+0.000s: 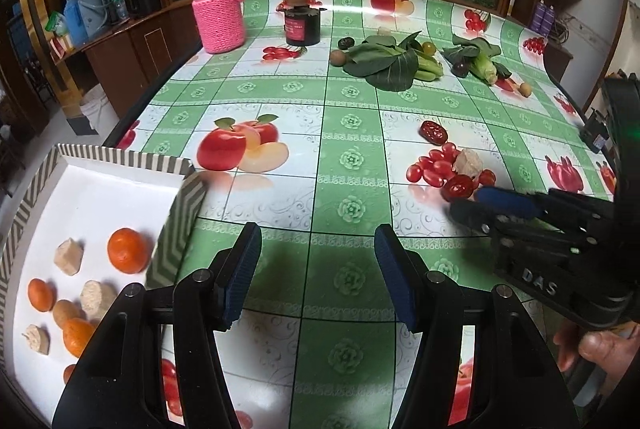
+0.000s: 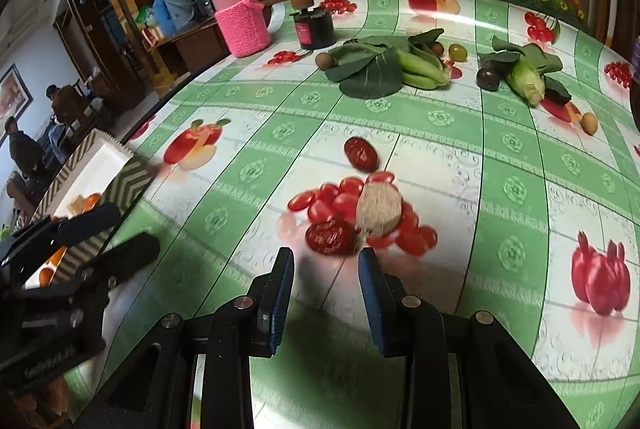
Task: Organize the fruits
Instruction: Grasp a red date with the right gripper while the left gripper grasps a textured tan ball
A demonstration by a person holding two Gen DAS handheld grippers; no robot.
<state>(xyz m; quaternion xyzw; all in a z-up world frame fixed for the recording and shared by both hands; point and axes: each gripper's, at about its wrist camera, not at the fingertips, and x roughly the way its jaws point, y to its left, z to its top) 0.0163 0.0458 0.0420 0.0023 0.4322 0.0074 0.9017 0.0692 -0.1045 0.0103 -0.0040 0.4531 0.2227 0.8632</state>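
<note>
On the worktop (image 2: 440, 165), right in front of the right claw (image 2: 326, 293), a wrinkled red date (image 2: 331, 237) is lying against a pale, rough-cut chunk (image 2: 379, 209), both sitting over a printed cluster of cherry tomatoes. The right claw's fingers are standing apart with nothing between them, and the date is waiting just ahead of their tips. A second red date (image 2: 361, 153) is lying a little farther back, apart from the first. The left claw (image 1: 318, 277) is also gaping wide and carrying nothing, hovering beside the striped tray (image 1: 120, 153), which is already holding oranges (image 1: 127, 250) and more pale chunks. The near date is probably going to feel light, dry and slightly yielding, with a wrinkled skin that should give the pads good purchase; taking it across its short width looks wisest. Since the chunk is touching it, a clumsy closing is likely to nudge that piece or catch both.
</note>
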